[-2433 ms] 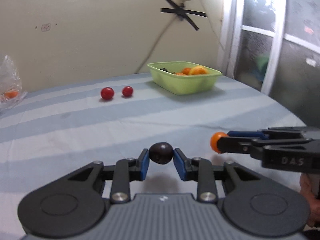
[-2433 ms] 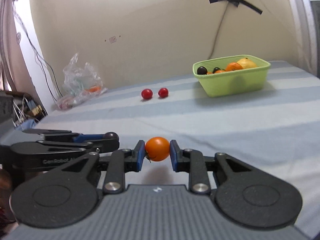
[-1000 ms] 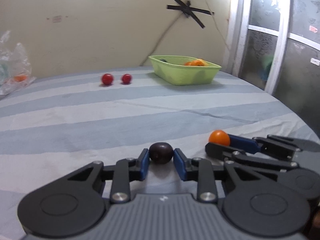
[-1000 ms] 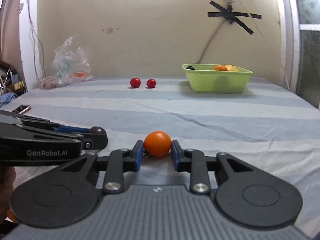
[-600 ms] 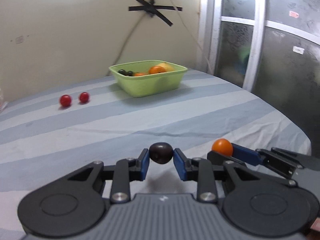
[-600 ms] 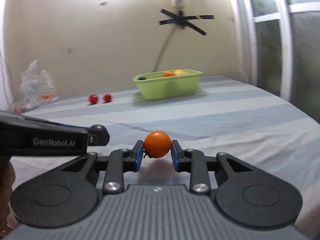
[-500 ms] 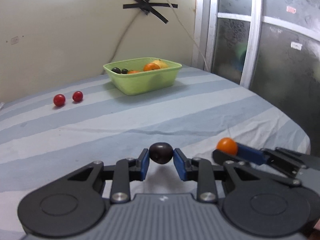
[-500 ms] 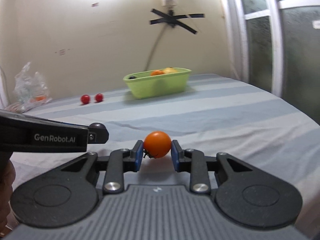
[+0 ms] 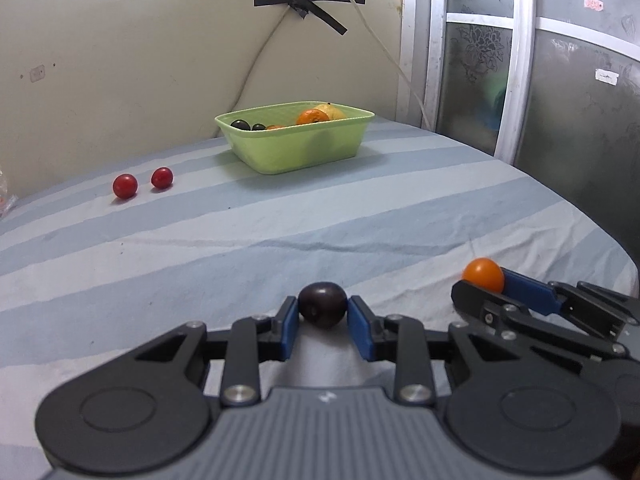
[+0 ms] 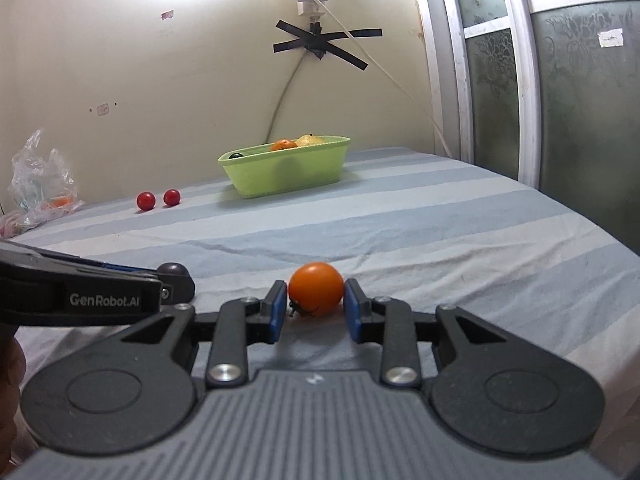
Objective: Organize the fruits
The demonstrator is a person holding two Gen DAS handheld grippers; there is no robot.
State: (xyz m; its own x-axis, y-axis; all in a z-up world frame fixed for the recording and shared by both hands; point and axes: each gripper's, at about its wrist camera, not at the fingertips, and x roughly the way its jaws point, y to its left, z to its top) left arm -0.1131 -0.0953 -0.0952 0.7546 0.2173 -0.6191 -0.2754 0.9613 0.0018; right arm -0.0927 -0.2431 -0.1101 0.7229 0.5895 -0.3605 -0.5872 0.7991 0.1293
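Holding a plum (image 9: 322, 310) in your left claw (image 9: 323, 322) and tomato (image 10: 316, 289) in the right claw (image 10: 315, 311), the tub (image 9: 296, 150) lies well off at 12 o'clock.

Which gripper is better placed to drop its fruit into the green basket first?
Neither clearly. The left gripper holds a dark plum, the right gripper an orange tomato, side by side, both far from the green basket.

Bare striped sheet (image 10: 400, 216) stretches ahead to the green tub (image 10: 286, 170); only two red fruits (image 10: 158, 199) (left of the tub) sit near that route.
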